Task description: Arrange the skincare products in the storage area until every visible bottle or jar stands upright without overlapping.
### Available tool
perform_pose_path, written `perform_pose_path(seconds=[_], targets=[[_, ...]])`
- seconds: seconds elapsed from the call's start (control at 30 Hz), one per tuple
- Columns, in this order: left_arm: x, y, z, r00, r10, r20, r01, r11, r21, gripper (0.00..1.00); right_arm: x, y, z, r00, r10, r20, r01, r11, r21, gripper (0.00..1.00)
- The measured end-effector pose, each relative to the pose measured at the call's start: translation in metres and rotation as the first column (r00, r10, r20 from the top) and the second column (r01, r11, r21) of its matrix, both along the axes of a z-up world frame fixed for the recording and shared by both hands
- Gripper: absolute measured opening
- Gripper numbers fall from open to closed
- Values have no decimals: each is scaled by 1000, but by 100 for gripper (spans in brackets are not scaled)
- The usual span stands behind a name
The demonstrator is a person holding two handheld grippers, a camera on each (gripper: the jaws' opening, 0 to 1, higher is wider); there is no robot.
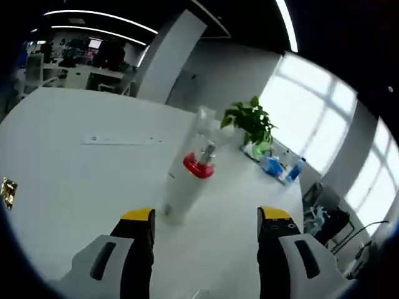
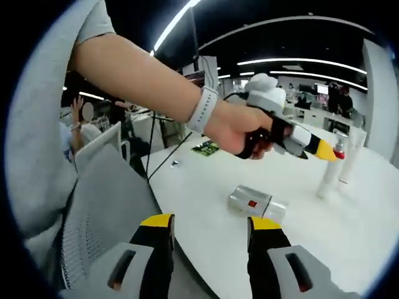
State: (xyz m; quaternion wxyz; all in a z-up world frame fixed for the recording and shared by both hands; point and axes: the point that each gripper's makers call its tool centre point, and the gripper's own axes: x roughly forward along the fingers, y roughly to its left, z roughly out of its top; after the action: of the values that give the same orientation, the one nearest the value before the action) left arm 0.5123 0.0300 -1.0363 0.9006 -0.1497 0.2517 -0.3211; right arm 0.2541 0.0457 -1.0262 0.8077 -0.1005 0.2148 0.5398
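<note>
Nearing upright bottle with left gripper open | right gripper open above lying bottle | risk: jaw nudge topples the tall bottle, or the lying one rolls.

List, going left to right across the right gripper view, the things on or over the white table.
Lying jar → left gripper → white bottle → tall bottle.

A smooth matt white table bears a glossy clear-plastic-capped bottle.
</note>
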Motion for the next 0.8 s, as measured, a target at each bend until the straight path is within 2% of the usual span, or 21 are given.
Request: perform_pose_path(seconds=[0.07,0.13,0.17,0.2,0.23,0.33,0.4,0.57,0.63,0.67,0.77,0.8], targets=[[8,-4,2,999,-18,28,18,1000,10,65,0,4,-4,999,9,34,-9,1000,-23,40],[14,-6,1,999,-29,43,27,999,34,62,1,-4,-16,998,-12,59,18,996,-92,36],[20,-6,0,998,-35,59,31,998,57,62,7,-12,-20,990,-34,134,54,987,-151,31],[23,-7,-1,998,-36,59,32,997,64,62,8,-14,-21,985,-22,172,53,983,-176,25],[26,-9,-2,997,-44,65,39,997,70,62,7,-13,-26,972,43,229,14,970,-242,23],[34,-13,-4,995,-63,80,55,994,91,59,2,-6,-24,972,52,230,-1,976,-218,30],[39,-17,-8,992,-89,86,77,989,126,57,3,-8,-26,975,51,217,-1,974,-226,28],[50,-25,-12,982,-155,110,132,973,190,54,14,-22,-36,991,-51,126,79,970,-228,19],[52,-29,-13,975,-188,121,158,963,217,54,14,-22,-36,989,-48,137,79,969,-235,19],[53,-30,-14,971,-202,124,170,958,232,53,14,-22,-36,989,-45,138,77,969,-237,19],[56,-32,-19,948,-285,142,230,921,315,45,13,-22,-38,989,-33,143,68,967,-246,19],[57,-32,-19,943,-299,149,238,914,329,43,13,-22,-38,989,-30,145,66,966,-248,19]])
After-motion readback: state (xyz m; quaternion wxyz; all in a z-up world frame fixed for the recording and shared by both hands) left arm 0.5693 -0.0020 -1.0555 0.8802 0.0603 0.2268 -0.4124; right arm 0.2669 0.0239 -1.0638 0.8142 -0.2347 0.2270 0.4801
